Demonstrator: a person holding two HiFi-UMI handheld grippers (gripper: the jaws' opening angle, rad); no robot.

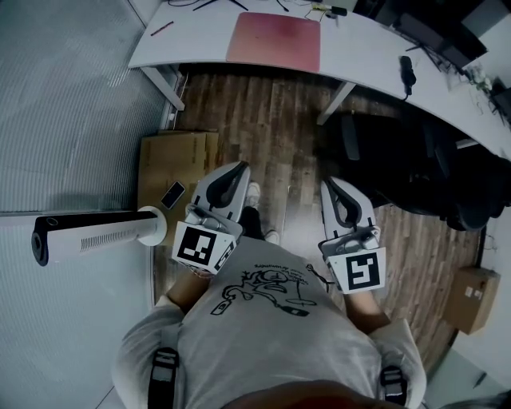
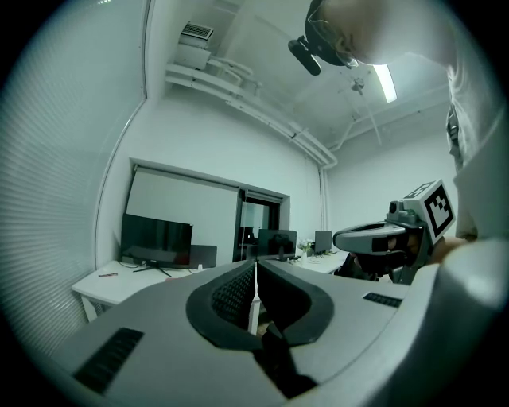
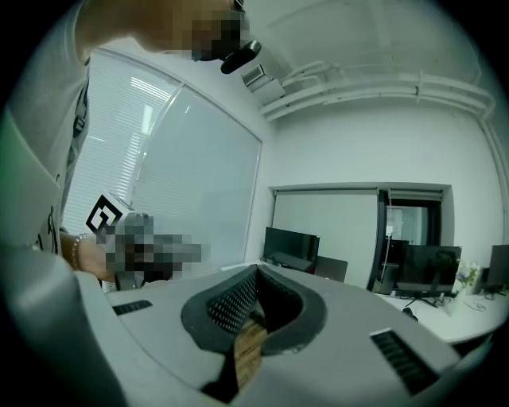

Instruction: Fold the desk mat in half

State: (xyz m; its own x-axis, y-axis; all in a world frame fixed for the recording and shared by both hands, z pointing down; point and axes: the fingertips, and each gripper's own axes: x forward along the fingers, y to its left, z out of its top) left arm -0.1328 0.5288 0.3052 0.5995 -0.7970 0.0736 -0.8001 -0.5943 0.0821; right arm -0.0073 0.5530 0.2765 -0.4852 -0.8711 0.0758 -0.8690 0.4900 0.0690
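Desk [image 1: 200,40] cut off at top; clutter [image 1: 318,9] too sm. to ID.

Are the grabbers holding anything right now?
Nothing is held. The left gripper and right gripper are both shut and empty, and the mat lies flat on the desk.

The right gripper [image 3: 256,272] has its jaws closed tip to tip, empty. A monitor [image 3: 291,246] stands at one o'clock, window blinds [image 3: 151,151] at ten.
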